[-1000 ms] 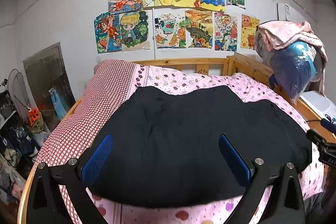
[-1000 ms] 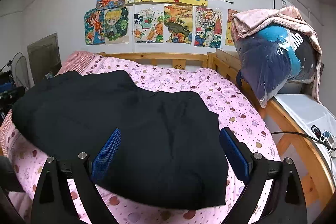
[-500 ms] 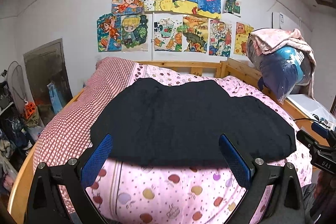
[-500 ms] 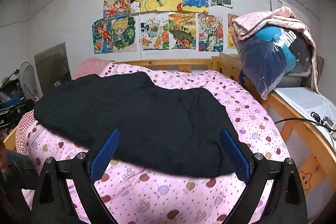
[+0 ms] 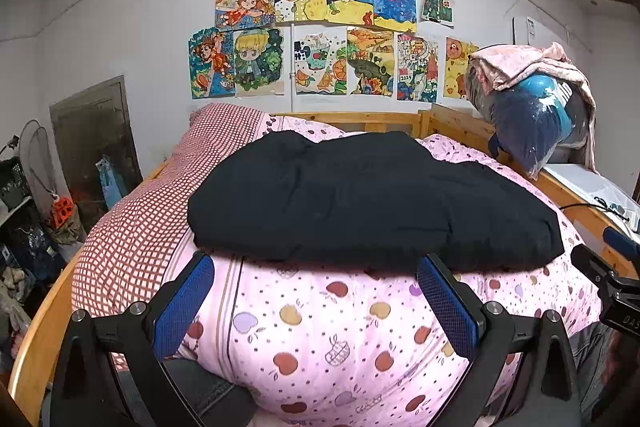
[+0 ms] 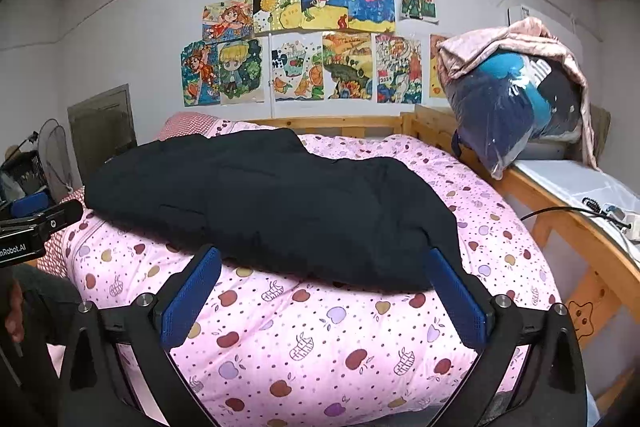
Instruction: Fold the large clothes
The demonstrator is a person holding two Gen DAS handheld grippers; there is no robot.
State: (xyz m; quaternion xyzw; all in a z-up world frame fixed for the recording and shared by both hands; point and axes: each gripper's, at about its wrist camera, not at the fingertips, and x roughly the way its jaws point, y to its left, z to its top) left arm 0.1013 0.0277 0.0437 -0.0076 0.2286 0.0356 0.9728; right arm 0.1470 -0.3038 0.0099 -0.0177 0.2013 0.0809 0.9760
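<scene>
A black garment (image 5: 372,199) lies ahead of 2 spread, empty claws, left gripper (image 5: 316,303) and right gripper (image 6: 320,297). Likely soft, floppy, bulky; pinch its near hem.

Folded black garment (image 5: 372,199) on the bed (image 5: 320,327)

We see bare pink quilt (image 5: 320,339) open in front of both grippers, up to the black garment (image 5: 360,203). Rightward, the wooden bed rail (image 6: 560,211) and the bagged bundle (image 6: 516,115) (perched on the rail) block passage; a cable (image 6: 560,210) lies beyond it.
</scene>
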